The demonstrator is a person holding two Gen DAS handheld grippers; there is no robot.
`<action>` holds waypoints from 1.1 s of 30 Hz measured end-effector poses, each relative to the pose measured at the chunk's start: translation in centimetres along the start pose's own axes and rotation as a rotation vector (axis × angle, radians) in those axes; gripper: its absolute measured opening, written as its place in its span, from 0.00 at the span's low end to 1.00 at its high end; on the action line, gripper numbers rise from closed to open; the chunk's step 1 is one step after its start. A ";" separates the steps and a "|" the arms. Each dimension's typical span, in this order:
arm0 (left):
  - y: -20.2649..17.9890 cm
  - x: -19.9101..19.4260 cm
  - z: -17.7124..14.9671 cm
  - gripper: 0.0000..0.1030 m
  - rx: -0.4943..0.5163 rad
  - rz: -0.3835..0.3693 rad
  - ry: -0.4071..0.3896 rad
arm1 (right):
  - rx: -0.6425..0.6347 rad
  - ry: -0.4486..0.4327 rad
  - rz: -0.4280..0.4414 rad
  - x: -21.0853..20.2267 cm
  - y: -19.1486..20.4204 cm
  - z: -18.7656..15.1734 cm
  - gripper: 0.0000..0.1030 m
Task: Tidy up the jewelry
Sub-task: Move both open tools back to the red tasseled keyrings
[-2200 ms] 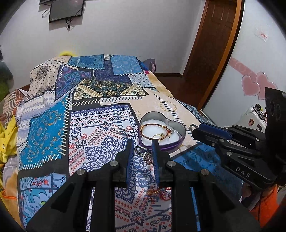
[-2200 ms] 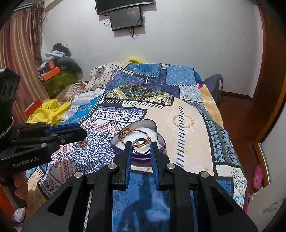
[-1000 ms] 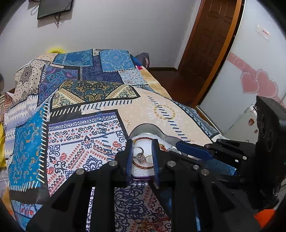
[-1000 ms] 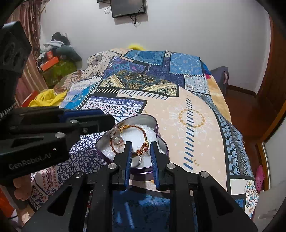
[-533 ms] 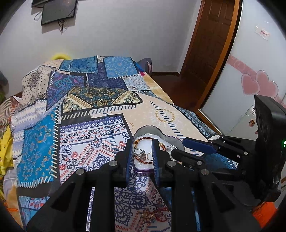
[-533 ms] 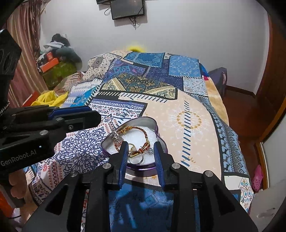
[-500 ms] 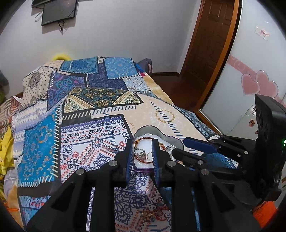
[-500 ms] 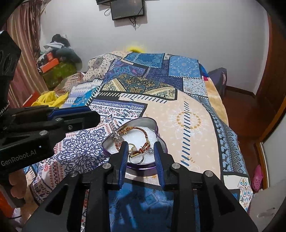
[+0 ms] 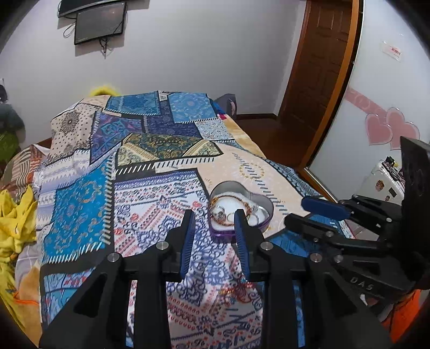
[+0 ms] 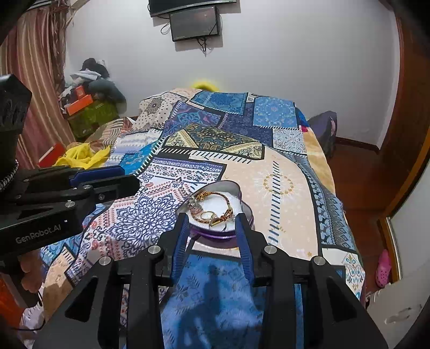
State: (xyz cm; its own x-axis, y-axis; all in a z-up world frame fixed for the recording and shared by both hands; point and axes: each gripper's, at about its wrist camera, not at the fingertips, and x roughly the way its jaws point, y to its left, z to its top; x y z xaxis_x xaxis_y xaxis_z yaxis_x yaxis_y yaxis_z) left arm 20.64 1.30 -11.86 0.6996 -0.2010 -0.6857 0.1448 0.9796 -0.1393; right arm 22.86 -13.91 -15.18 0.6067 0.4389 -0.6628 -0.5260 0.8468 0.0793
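Observation:
A heart-shaped purple tin sits on the patchwork bedspread. On its white lining lie a red-and-gold bracelet and some rings. My left gripper hovers just short of the tin. Its jaws are opening and nothing is between them. My right gripper hangs over the tin's near edge. Its jaws are also opening and hold nothing. A loose red-gold piece of jewelry lies on the spread below my left gripper.
The bedspread runs far back to a white wall with a TV. Yellow cloth and cluttered boxes are off the left side. A wooden door and floor are at the right. A hand holds the left gripper.
Both grippers have drawn back and up from the tin and their jaws have widened. The small pieces seen between their fingers earlier now lie in the tin.

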 end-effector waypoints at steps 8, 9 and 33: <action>1.0 -1.3 -2.1 0.28 -0.022 0.022 0.027 | 0.001 0.009 -0.002 -0.5 0.7 -0.8 0.31; 1.0 -1.4 -2.4 0.28 -0.023 0.025 0.030 | 0.000 0.012 -0.002 -0.5 0.8 -0.9 0.31; 1.0 2.9 -7.7 0.28 -0.007 -0.010 0.203 | -0.017 0.178 0.027 2.6 1.9 -5.3 0.31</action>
State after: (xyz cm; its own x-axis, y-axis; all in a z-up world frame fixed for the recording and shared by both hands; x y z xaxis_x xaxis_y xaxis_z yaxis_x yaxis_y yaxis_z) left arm 17.44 1.73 -19.53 0.5425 -0.2073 -0.8141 0.1461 0.9776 -0.1516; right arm 20.29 -12.70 -20.67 0.4777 0.4001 -0.7821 -0.5515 0.8296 0.0875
